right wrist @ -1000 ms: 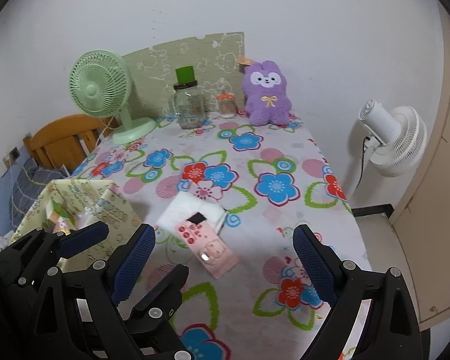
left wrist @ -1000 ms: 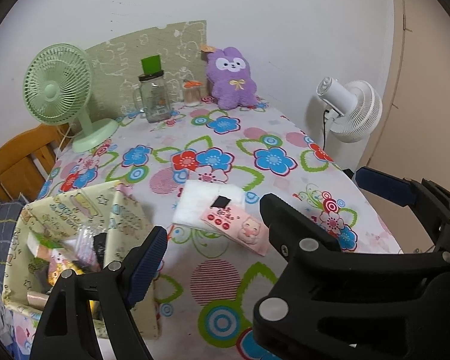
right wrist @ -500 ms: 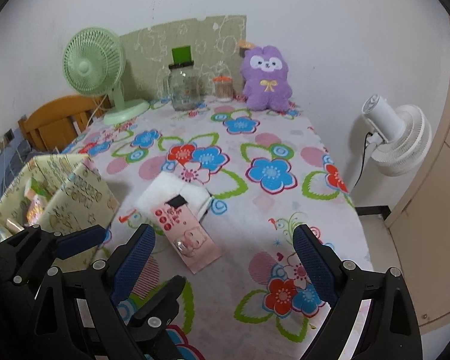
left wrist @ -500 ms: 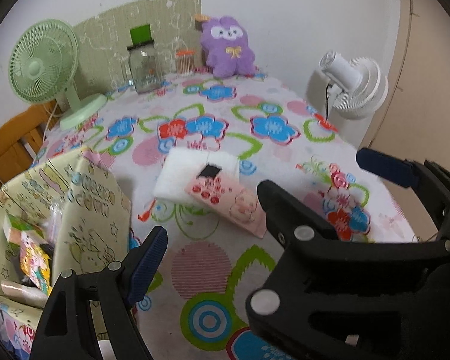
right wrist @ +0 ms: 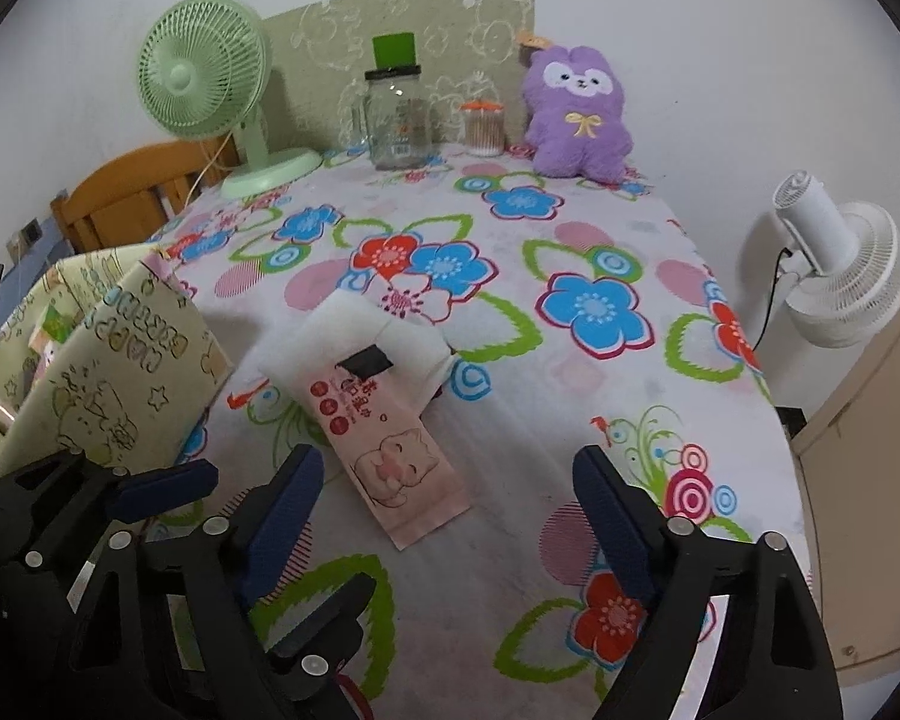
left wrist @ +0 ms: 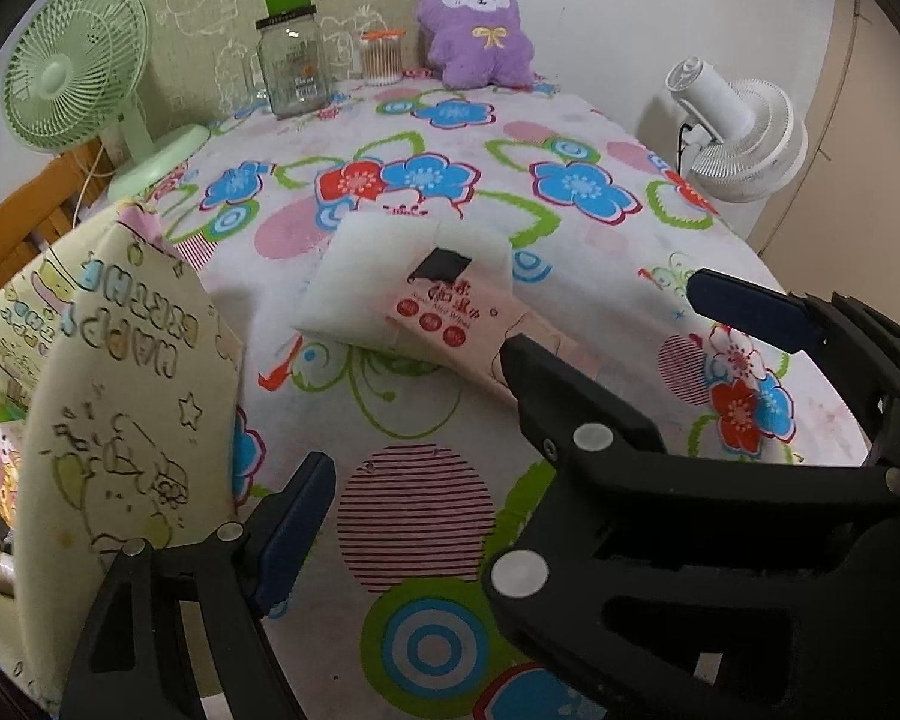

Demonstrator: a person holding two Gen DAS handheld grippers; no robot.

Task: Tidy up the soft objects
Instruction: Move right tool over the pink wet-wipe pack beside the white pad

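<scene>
Floral-cloth bench against a white wall. A pink wipes pack lies mid-bench, its far end overlapping a white pad. An open patterned box sits at the near left. Your left gripper and right gripper both hover spread wide, holding nothing, near the pack. A purple plush sits far right.

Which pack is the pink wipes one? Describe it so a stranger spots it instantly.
Start at the flowered tablecloth and look to its near middle, just right of the yellow "Happy Birthday" box. There a white pack lies flat, and the pink wipes pack rests partly on top of it. It is the long narrow one with red dots and a cartoon pig.
</scene>
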